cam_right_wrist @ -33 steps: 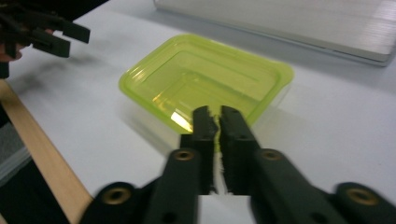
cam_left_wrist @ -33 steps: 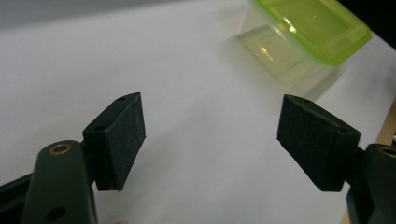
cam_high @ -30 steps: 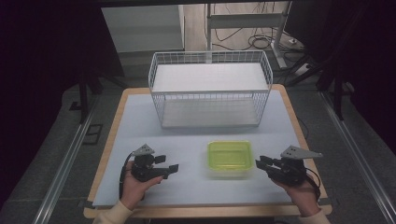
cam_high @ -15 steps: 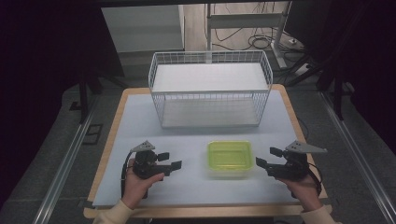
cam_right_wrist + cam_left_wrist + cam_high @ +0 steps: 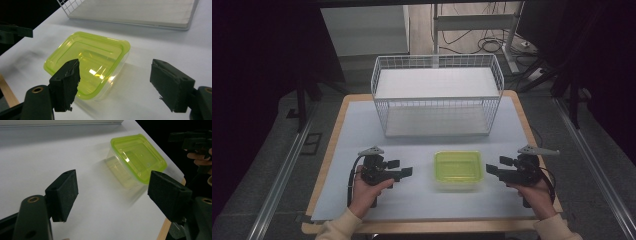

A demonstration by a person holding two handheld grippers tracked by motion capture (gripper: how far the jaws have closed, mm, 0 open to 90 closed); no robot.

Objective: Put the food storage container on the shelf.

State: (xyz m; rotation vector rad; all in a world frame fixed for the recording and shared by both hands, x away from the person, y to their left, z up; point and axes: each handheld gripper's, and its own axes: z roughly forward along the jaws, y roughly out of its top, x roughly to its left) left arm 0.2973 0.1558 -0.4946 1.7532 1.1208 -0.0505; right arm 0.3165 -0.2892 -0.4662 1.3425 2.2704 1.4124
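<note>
A clear plastic container with a yellow-green lid [image 5: 458,169] sits on the white table sheet near the front, between my two grippers. My left gripper [image 5: 401,167] is a short way to its left, open and empty, pointing at it. My right gripper [image 5: 497,165] is just right of it, also open and empty. In the left gripper view the container [image 5: 136,157] lies ahead and to the right of the open left gripper [image 5: 113,191]. In the right gripper view the container [image 5: 90,62] lies close, partly behind the left jaw of the open right gripper [image 5: 116,75].
A white wire basket [image 5: 437,95] with a flat white floor stands at the back middle of the table. The table's wooden edge [image 5: 328,155] frames the sheet. The other gripper appears far off in each gripper view [image 5: 192,140] [image 5: 15,32].
Both hands have moved a little forward from the table's front edge, and the left gripper has edged right toward the container. Both stay open. The container has not moved.
</note>
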